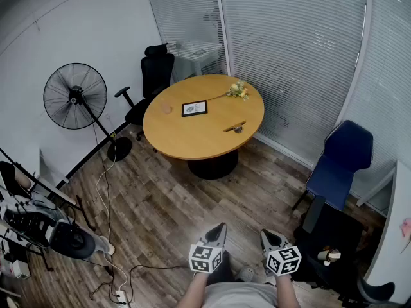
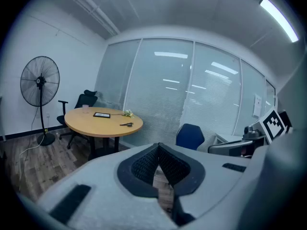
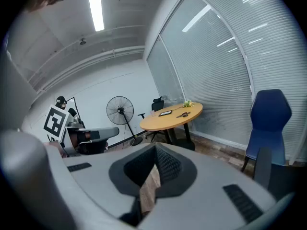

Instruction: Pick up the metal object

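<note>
We far from table [image 1: 186, 140]; metal object [image 1: 237, 129] near its edge. Left gripper [image 1: 221, 227], right gripper [image 1: 264, 234] both clenched, empty. Closed jaws could knock it off if we forget opening.

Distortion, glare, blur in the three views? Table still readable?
Head view: fisheye bends the blinds; round table sharp, evenly lit. Left gripper view: dark vignette, light streaks reflected on the glass wall; table small. Right gripper view: heavy warp, strip light blown out.
</note>
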A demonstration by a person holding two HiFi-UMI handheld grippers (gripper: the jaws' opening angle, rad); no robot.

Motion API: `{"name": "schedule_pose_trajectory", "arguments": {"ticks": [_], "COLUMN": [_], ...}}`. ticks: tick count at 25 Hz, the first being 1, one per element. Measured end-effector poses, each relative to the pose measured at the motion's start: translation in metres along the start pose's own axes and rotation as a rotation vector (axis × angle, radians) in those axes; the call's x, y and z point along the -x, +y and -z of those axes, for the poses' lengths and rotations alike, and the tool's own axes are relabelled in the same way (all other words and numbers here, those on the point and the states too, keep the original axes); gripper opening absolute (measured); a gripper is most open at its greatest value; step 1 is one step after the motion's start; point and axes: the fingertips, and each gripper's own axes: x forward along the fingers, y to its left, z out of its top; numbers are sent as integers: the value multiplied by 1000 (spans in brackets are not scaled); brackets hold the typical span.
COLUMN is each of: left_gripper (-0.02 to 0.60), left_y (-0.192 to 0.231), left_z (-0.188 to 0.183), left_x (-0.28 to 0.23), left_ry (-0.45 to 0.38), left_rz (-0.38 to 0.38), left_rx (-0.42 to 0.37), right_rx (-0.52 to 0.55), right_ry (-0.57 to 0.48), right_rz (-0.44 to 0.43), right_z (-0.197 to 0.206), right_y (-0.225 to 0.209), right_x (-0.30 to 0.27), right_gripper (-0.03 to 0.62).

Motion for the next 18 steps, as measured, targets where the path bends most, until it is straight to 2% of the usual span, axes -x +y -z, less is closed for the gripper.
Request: {"name": "schedule_pose_trajectory", "arguments": {"ticks": [8, 11, 12, 13, 16, 18], "left_gripper": [9, 11, 11, 12, 28, 87], "left_y": [10, 24, 29, 34, 45, 54], "left_z": [4, 4, 3, 0, -7, -12], "left_x": [2, 2, 1, 0, -4, -7], "left_ry": [16, 17, 16, 15, 26, 30], "left_rz": [-12, -44, -57, -67, -79, -82], "left_rx": [-3, 8, 11, 12, 10, 11], "right_rx": [-16, -22, -23, -27, -50, -63], "right_ry": [-6, -11, -12, -15, -29, -28], "right_rz": [63, 50, 42, 37, 36, 35], "right_z": [-1, -7, -9, -12, -20, -24], "right_y": [-13, -12, -11, -11, -11, -11], "right_x": [-6, -14, -17, -21, -31, -40], "right_gripper": [-3, 1, 56, 83, 89, 108]}}
